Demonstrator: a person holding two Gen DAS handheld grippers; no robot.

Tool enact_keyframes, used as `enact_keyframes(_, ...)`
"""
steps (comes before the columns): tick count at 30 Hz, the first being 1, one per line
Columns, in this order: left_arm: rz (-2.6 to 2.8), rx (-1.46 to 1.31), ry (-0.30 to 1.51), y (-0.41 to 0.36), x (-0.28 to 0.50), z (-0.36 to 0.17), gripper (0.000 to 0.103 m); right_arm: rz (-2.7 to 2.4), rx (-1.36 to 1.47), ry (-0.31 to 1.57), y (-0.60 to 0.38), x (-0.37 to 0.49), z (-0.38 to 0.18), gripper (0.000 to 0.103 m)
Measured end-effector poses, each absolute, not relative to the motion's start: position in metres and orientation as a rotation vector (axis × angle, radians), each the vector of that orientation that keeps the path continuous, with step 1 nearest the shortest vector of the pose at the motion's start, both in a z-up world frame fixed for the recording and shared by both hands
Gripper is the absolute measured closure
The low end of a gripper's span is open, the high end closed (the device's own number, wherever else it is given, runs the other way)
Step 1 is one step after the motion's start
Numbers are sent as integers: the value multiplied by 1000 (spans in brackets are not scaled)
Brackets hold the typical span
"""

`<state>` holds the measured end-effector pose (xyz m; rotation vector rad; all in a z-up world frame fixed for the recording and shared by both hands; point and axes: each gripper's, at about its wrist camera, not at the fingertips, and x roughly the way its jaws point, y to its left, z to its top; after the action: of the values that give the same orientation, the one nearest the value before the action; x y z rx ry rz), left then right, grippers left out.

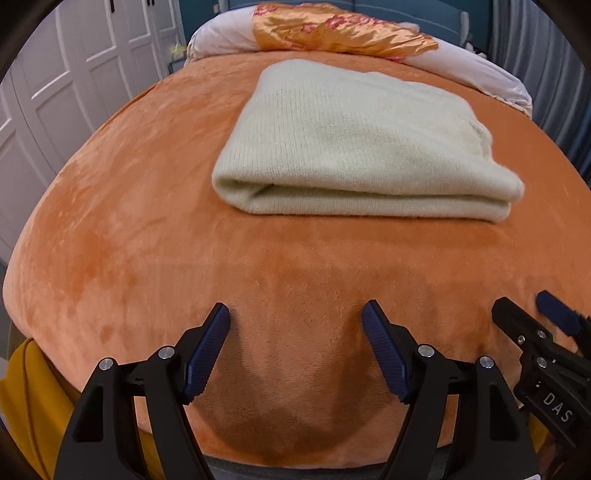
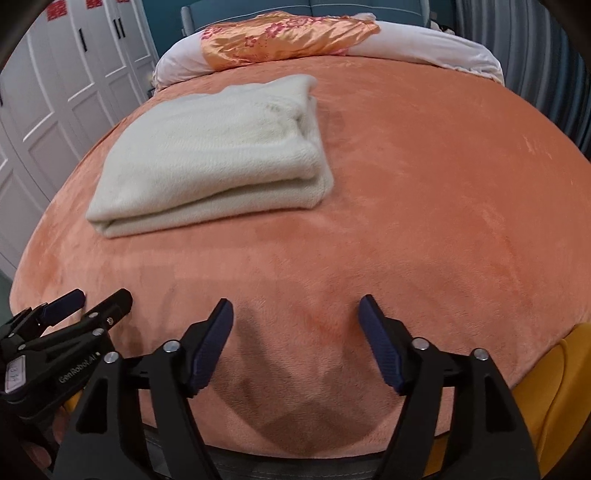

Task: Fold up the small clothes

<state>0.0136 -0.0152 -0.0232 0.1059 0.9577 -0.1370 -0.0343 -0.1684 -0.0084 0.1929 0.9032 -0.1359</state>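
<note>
A cream knitted garment (image 1: 354, 147) lies folded into a thick rectangle on the orange bed blanket (image 1: 147, 229); it also shows in the right wrist view (image 2: 214, 155), left of centre. My left gripper (image 1: 295, 314) is open and empty, held over the blanket near the bed's front edge, well short of the garment. My right gripper (image 2: 295, 308) is open and empty too, beside the left one. Each gripper shows at the edge of the other's view: the right gripper (image 1: 524, 310), the left gripper (image 2: 101, 299).
A white pillow roll (image 1: 480, 70) with an orange floral satin cover (image 1: 332, 33) lies at the head of the bed. White wardrobe doors (image 1: 74, 74) stand to the left. Grey curtains (image 2: 535, 55) hang at the right. Yellow cloth (image 2: 554, 406) hangs at the bed's front edge.
</note>
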Motion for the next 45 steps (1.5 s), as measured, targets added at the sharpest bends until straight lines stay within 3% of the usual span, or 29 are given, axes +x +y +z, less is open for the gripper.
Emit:
enact_keyframes(6, -126, 111, 917, -14, 11, -28, 18, -152, 126, 877, -153, -35, -17, 19)
enact_keyframes(14, -115, 85, 855, -10, 14, -35, 11, -185, 137, 837, -150, -40, -24, 14)
enact_keyframes(28, -104, 58, 825, -7, 16, -37, 11, -194, 146, 834, -151, -39, -27, 6)
enact_keyframes(45, -97, 61, 826, -6, 17, -37, 11, -196, 145, 833, -151, -39, -28, 5)
